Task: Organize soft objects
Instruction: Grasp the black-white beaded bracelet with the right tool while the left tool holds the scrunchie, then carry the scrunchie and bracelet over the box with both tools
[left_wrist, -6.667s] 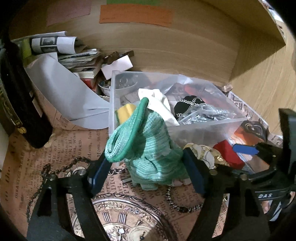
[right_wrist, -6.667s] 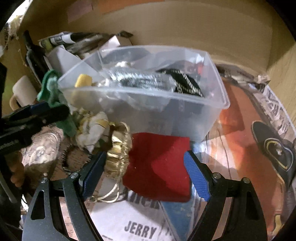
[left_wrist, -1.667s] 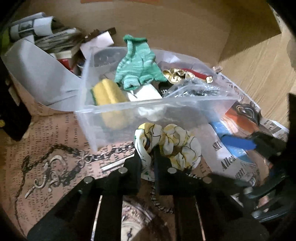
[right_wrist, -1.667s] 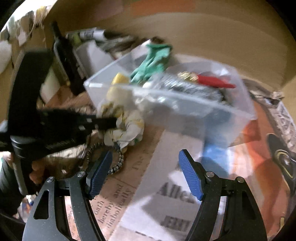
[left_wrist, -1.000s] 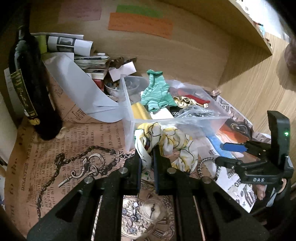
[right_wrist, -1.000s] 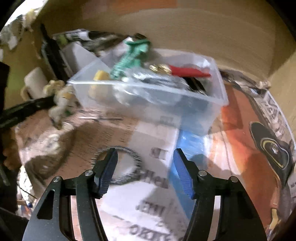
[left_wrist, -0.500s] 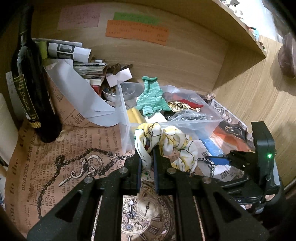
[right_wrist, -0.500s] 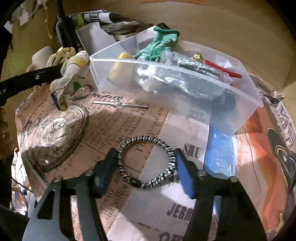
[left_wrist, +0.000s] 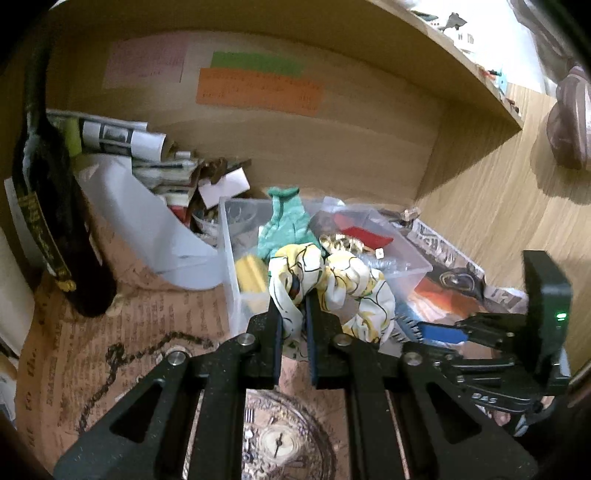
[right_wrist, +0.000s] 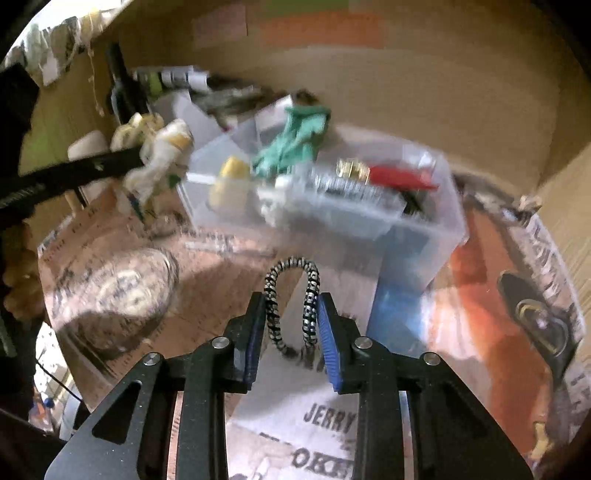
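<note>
My left gripper (left_wrist: 294, 314) is shut on a yellow-and-white floral scrunchie (left_wrist: 332, 288) and holds it up in front of the clear plastic bin (left_wrist: 227, 266). The bin holds a green knit sock (left_wrist: 286, 225), a red cloth (left_wrist: 364, 234), a yellow sponge and a gold chain. My right gripper (right_wrist: 291, 314) is shut on a black-and-white braided hair tie (right_wrist: 308, 291), squeezed into a narrow loop, lifted just before the bin (right_wrist: 421, 243). The scrunchie (right_wrist: 159, 158) also shows at the left of the right wrist view.
A dark wine bottle (left_wrist: 51, 221) stands at the left. Rolled newspapers and papers (left_wrist: 122, 136) are piled behind the bin. Newsprint sheets with a clock picture (left_wrist: 280, 439) cover the desk. A wooden back wall and a shelf close in the space.
My right gripper has closed on the braided hair tie, which lay flat on the newsprint half a second ago, and lifted it. My left gripper has raised the scrunchie towards the bin.
</note>
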